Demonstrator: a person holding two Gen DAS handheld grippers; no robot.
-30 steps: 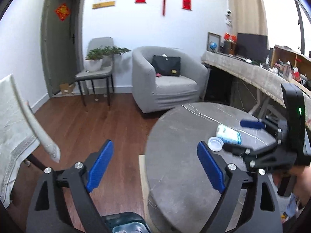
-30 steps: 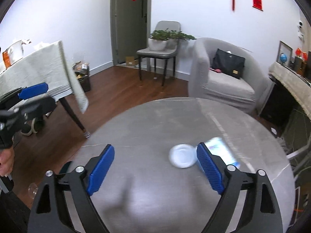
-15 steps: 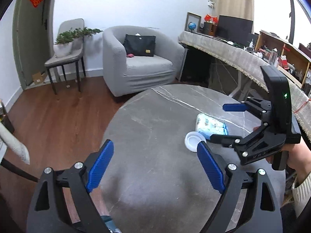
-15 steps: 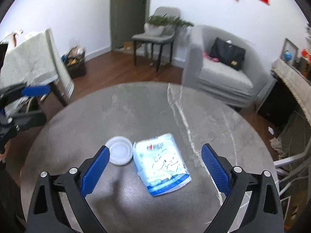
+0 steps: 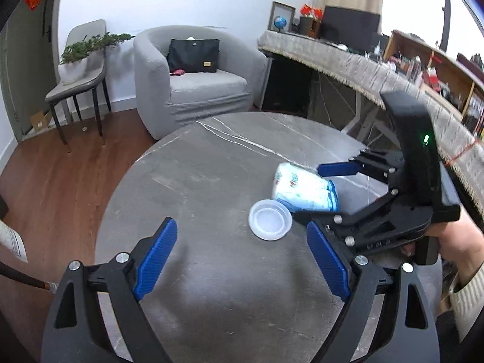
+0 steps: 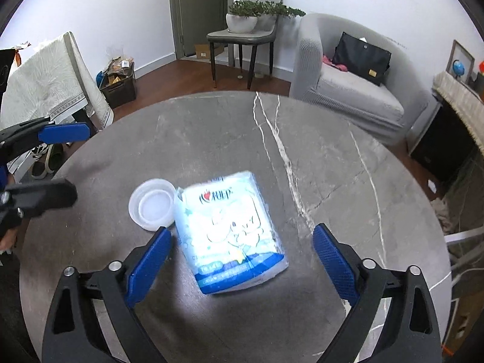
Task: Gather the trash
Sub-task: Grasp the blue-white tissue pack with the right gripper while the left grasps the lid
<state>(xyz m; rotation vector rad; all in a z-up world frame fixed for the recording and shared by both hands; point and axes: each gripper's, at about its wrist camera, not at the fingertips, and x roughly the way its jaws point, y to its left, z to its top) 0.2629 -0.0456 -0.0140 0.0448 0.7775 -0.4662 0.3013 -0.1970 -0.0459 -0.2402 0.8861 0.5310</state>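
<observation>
The right gripper (image 6: 239,260), spread and just closing around the white-and-blue soft tissue pack (image 6: 230,230), could nudge the round translucent plastic lid (image 6: 152,207) touching the pack; the left gripper (image 5: 239,261) is held spread, empty.

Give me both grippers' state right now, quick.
Left gripper: open, holding nothing.
Right gripper: open, jaws just been closing around the tissue pack, pads not touching it yet.

Left gripper (image 5: 239,251): jaws wide apart, blue pads bare, angled downward. Right gripper (image 6: 242,260): jaws spread but just been closing, pads pressing on nothing, tilted steeply down. In the left wrist view the right gripper sits to the right, gripped at its handle by a hand (image 5: 456,242) with a cream knitted cuff at the wrist.
</observation>
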